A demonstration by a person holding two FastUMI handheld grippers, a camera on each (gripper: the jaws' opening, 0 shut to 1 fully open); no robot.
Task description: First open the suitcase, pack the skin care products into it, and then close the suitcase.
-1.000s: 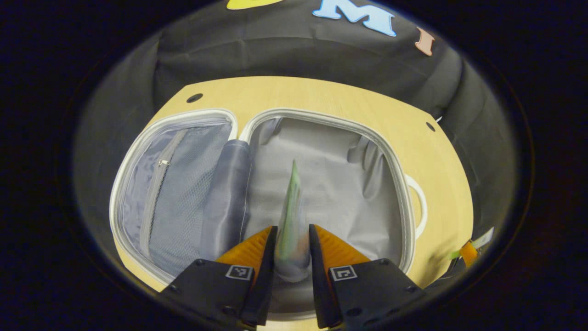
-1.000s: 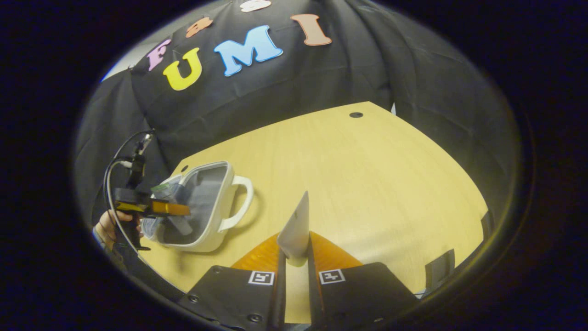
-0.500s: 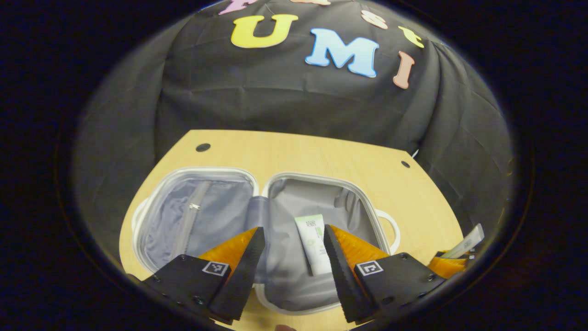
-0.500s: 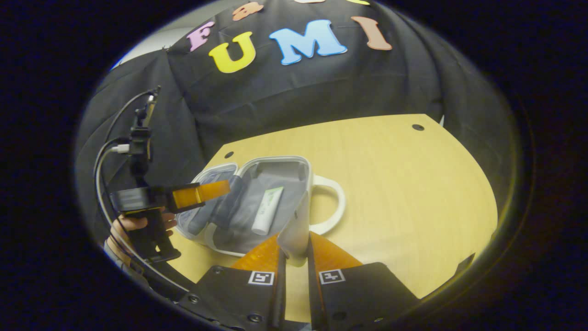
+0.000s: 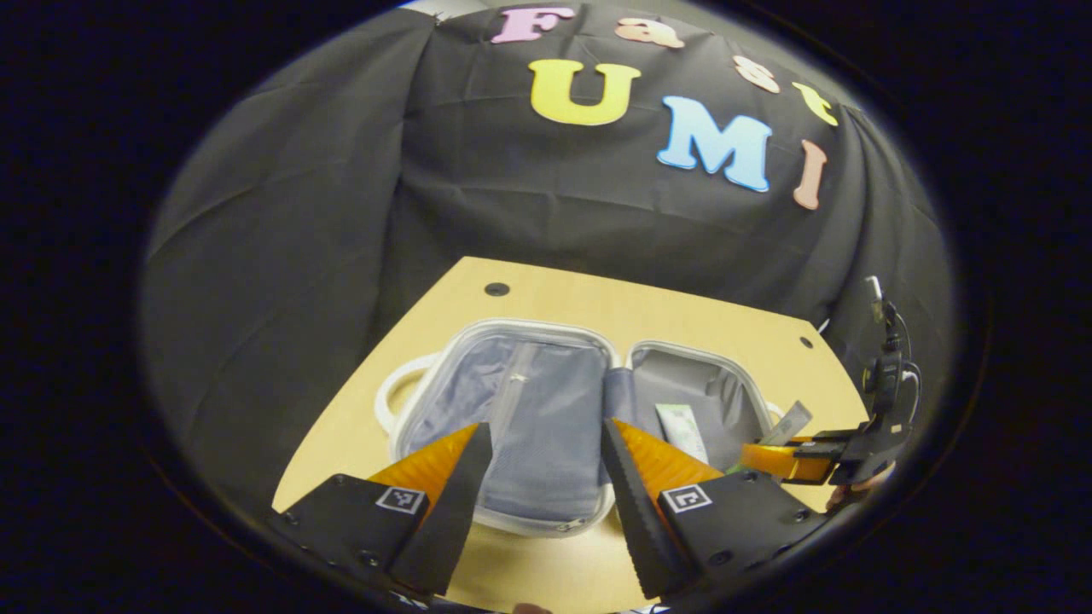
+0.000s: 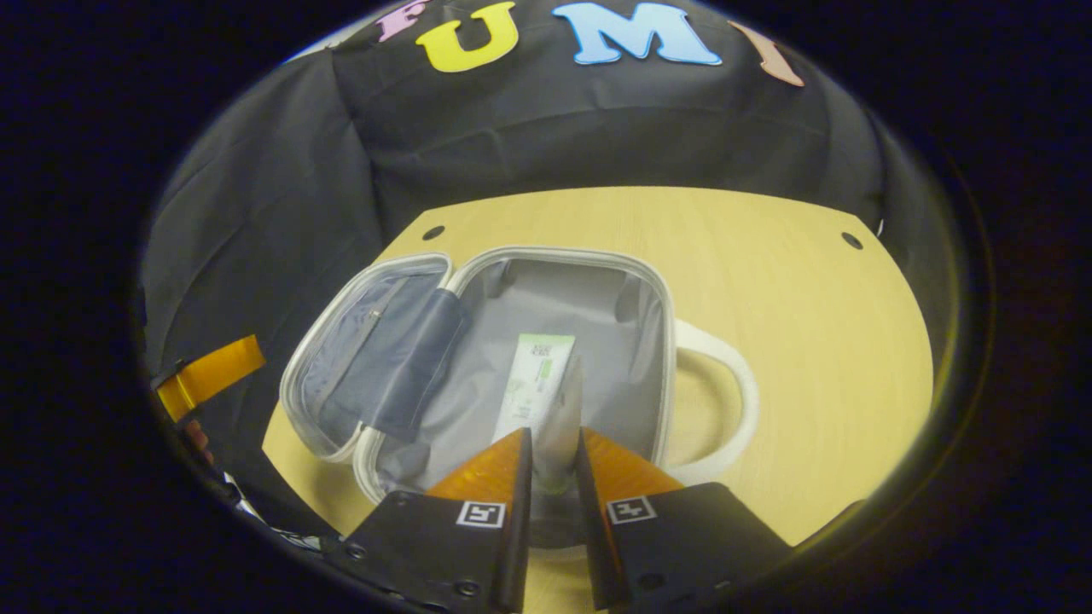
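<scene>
Suitcase (image 6: 478, 358), white-rimmed and lined in grey, lies opened flat on the wooden worktop (image 6: 768, 273), its two halves side by side toward the worktop's far-left part in the right gripper view. The zipped mesh half (image 5: 520, 409) sits nearer the worktop's left edge; the deeper half (image 6: 580, 315) has a white carry handle (image 6: 725, 401) sticking out toward the middle of the worktop. A white-and-green tube (image 6: 533, 384) of skin care product lies flat on the lining of that deeper half, cap end toward the near rim. The right tongs (image 6: 553, 465) are clenched on a second tube (image 6: 565, 418), a pale one seen edge-on, held over the deeper half just beside the lying tube; whether the two touch cannot be told. The left tongs (image 5: 539, 486) are released, their orange fingers spread wide with nothing between them, poised above the near rim of the mesh half. In the left gripper view the right tongs appear at the right, carrying the pale tube (image 5: 789, 422) over the deeper half.
</scene>
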